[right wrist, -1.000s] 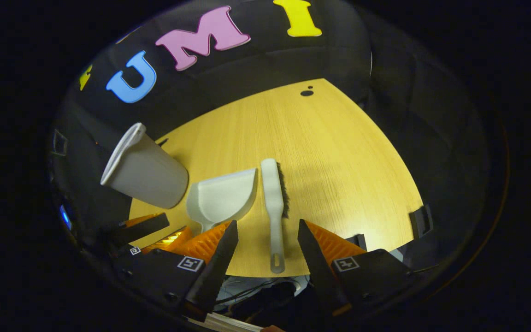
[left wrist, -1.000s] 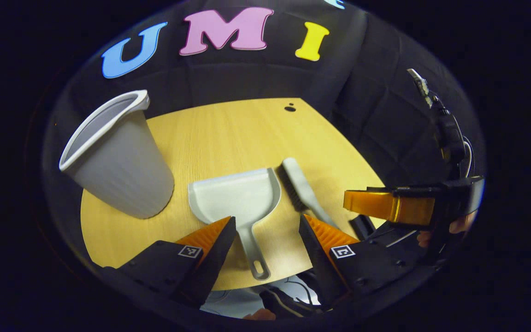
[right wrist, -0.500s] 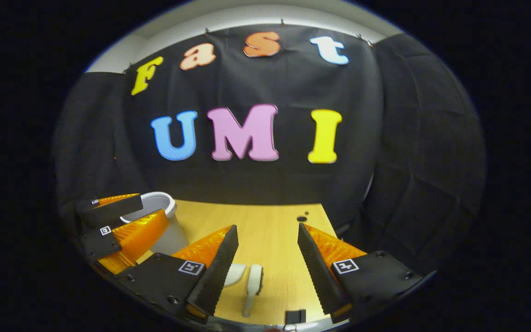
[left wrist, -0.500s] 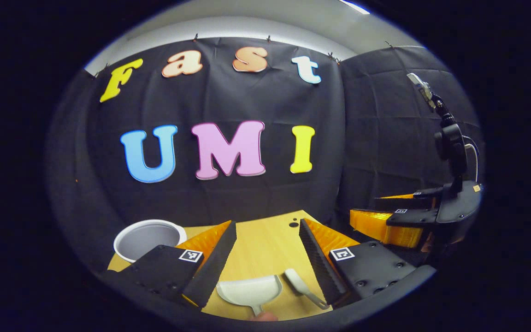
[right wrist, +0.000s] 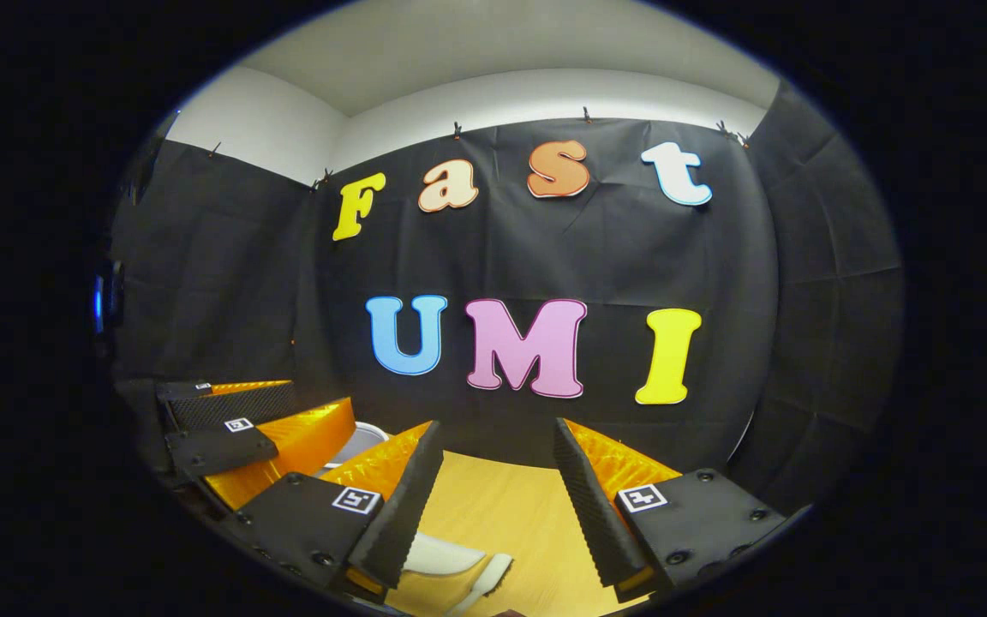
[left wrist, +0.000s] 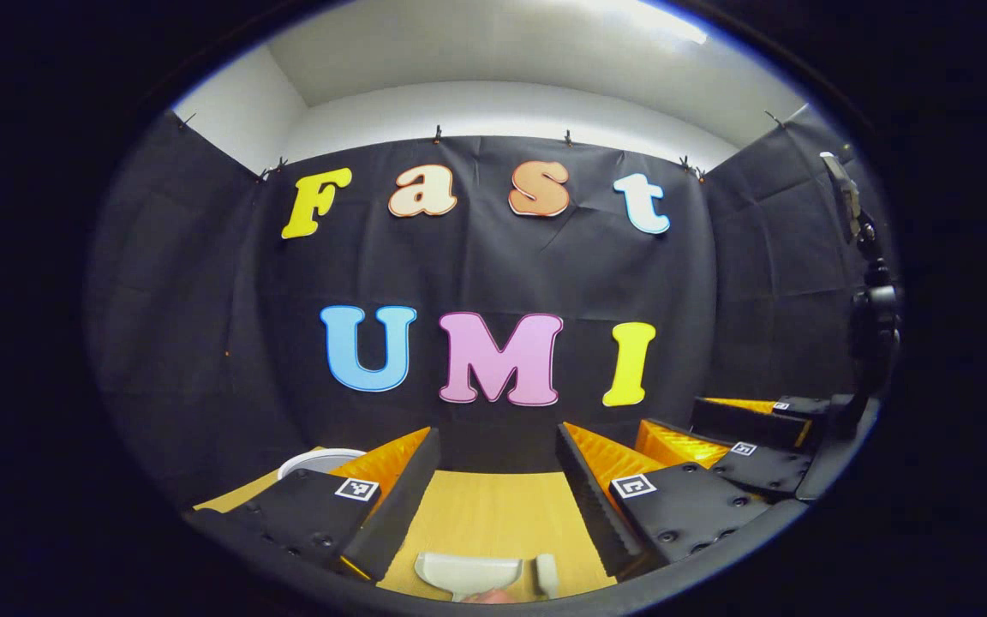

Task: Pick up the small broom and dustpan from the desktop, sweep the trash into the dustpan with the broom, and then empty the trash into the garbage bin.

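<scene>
The white dustpan [left wrist: 468, 572] lies on the wooden desktop [left wrist: 485, 518] at the bottom of the left gripper view, with the white broom [left wrist: 547, 574] just right of it. My left gripper [left wrist: 493, 488] hovers above them, open and empty. In the right gripper view the dustpan [right wrist: 442, 555] and the broom [right wrist: 487, 578] peek out low between the fingers of my right gripper [right wrist: 493, 488], which is open and empty too. The white garbage bin [left wrist: 318, 461] stands at the left, its rim partly hidden behind a finger. Each view also catches the other gripper at its side.
Black cloth walls close the booth behind and beside the desktop. The other gripper [left wrist: 742, 441] sits at the right of the left gripper view, and at the left [right wrist: 236, 433] of the right gripper view, in front of the bin [right wrist: 362, 441].
Both grippers have tilted up from looking down at the desktop toward the back wall. Dustpan, broom and bin slid to the bottom of both views. Both stayed open.
</scene>
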